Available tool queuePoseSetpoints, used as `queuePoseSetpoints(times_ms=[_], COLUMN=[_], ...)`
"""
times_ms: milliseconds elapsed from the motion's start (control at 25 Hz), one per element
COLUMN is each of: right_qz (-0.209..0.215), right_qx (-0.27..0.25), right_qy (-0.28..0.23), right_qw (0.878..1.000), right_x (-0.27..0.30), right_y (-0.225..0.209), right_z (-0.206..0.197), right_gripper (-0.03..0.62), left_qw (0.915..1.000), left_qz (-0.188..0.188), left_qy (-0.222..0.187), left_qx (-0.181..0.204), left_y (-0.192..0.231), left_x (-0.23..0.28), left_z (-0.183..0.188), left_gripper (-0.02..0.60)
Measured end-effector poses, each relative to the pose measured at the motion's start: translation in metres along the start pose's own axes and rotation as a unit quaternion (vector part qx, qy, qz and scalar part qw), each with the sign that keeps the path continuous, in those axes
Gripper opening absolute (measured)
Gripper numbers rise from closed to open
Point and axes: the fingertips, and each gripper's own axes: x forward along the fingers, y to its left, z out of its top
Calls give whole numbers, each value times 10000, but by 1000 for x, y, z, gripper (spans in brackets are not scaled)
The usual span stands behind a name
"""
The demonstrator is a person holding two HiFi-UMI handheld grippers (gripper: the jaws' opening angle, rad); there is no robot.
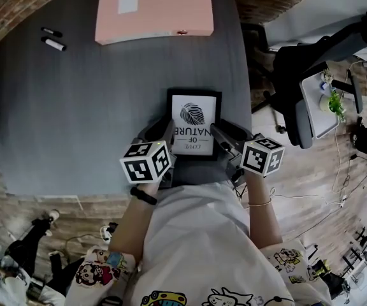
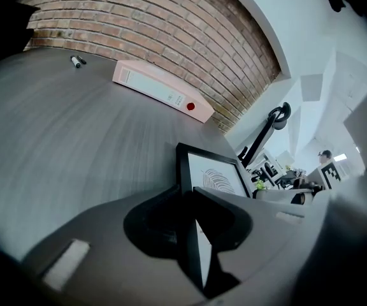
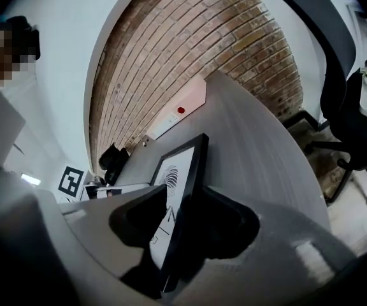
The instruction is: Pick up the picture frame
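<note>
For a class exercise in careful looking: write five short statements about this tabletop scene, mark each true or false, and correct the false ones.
1. The left gripper is at the left edge of the picture frame, and the right gripper is at its right edge. True.
2. The pink binder rests on the frame. False: it lies at the far edge of the table, apart from the frame.
3. Two markers lie near the table's far left corner. True.
4. The frame's print shows a flower. False: it shows a fingerprint.
5. The right gripper's jaws have nothing between them. False: the frame's edge stands between them.
</note>
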Motion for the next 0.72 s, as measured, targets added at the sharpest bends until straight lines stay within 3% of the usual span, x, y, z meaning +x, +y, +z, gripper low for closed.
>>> queuePoseSetpoints(times_ms=[280,400,720], right_qz=[222,526,858], right_qx=[379,791,1159], right_qy=[541,688,798], right_qw=[9976,9931,9863], right_x=[8,10,12], right_y=[0,3,3], right_z=[-7,-9,-7], right_gripper=[181,166,153], left_qw=[9998,9996,9981], left_qz=[-115,-188,-381], left_qy=[74,100,246], left_qx=[-121,-184,-418], left_y=[3,3,3], left_x=[-1,-2,4], left_z=[-2,-2,-2], left_gripper=[80,80,81])
